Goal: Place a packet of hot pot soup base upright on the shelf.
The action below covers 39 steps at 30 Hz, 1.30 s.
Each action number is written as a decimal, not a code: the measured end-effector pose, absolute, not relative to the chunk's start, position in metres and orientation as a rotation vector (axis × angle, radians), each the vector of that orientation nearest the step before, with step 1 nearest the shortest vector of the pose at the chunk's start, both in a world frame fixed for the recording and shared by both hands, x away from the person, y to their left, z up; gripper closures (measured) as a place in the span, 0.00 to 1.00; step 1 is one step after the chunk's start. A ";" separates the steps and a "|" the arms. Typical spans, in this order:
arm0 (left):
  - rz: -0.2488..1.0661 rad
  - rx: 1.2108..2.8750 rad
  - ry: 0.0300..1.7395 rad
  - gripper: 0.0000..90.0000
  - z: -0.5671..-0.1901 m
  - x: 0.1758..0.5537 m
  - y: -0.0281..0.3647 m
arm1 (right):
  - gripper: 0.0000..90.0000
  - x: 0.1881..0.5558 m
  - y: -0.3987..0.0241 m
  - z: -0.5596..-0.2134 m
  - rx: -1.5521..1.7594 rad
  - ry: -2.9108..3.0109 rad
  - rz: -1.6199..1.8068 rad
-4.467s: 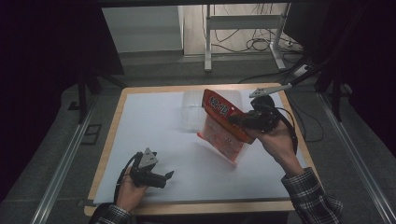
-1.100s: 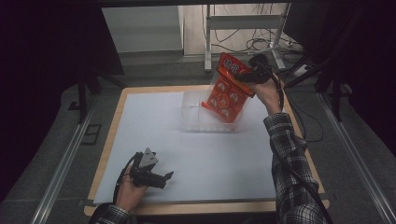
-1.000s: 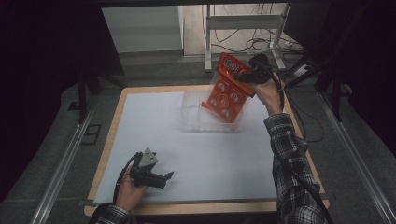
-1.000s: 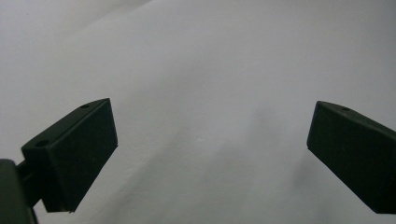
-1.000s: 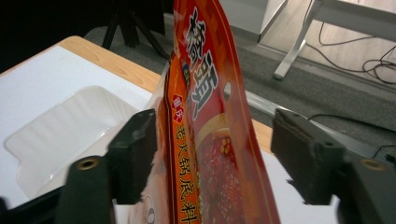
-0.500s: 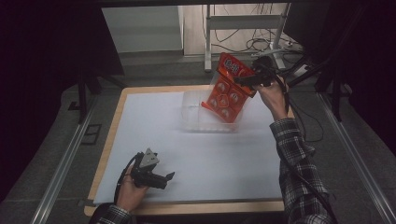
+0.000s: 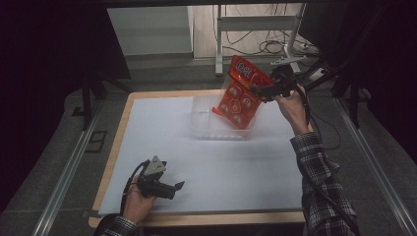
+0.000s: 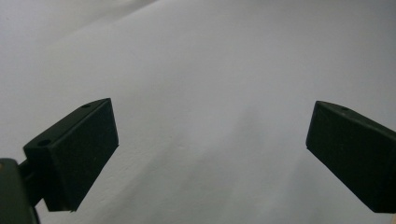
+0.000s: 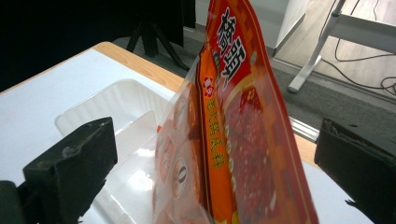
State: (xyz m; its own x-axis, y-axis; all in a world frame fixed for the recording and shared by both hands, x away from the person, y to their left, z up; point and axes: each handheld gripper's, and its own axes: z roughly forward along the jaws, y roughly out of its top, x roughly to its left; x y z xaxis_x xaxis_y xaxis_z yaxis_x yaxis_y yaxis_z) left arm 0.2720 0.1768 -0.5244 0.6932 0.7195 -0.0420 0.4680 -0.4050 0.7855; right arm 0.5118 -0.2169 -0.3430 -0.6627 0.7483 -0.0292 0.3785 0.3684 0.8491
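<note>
Red snack bag [image 9: 233, 130] stands between open right tongs [image 9: 210, 154].

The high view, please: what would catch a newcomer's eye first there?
The red-orange snack bag stands out first, tilted, its lower end in the clear tray at the far side of the white table. The right gripper is at the bag's upper edge; in the right gripper view its jaws stand wide on either side of the bag. Near the front edge, the left gripper rests open and empty.
</note>
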 end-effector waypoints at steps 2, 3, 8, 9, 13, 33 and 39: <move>0.384 2.074 0.908 0.03 -0.524 0.272 0.177 | 0.00 0.509 -0.218 -0.344 0.982 2.220 1.218; 0.382 2.074 0.908 0.03 -0.524 0.272 0.177 | 0.00 0.508 -0.219 -0.344 0.976 2.221 1.221; 0.362 2.077 0.909 0.03 -0.524 0.272 0.176 | 0.00 0.501 -0.221 -0.346 0.968 2.231 1.226; 0.361 2.074 0.910 0.03 -0.524 0.272 0.176 | 0.00 0.499 -0.221 -0.347 0.962 2.234 1.221; 0.361 2.075 0.908 0.03 -0.524 0.272 0.176 | 0.00 0.494 -0.219 -0.349 0.945 2.254 1.187; 0.457 2.101 0.836 0.02 -0.524 0.268 0.170 | 0.00 0.472 -0.219 -0.364 1.016 2.279 1.190; 0.451 2.088 0.826 0.02 -0.524 0.268 0.169 | 0.00 0.462 -0.222 -0.369 1.015 2.262 1.227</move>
State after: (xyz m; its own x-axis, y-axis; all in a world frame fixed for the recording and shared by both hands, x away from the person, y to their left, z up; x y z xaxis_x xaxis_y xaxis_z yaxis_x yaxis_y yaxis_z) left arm 0.2677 0.1695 -0.5238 0.7201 0.6934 0.0269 0.3970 -0.4435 0.8036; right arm 0.4616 -0.2217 -0.3695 -0.6705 0.7418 0.0143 0.4162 0.3602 0.8349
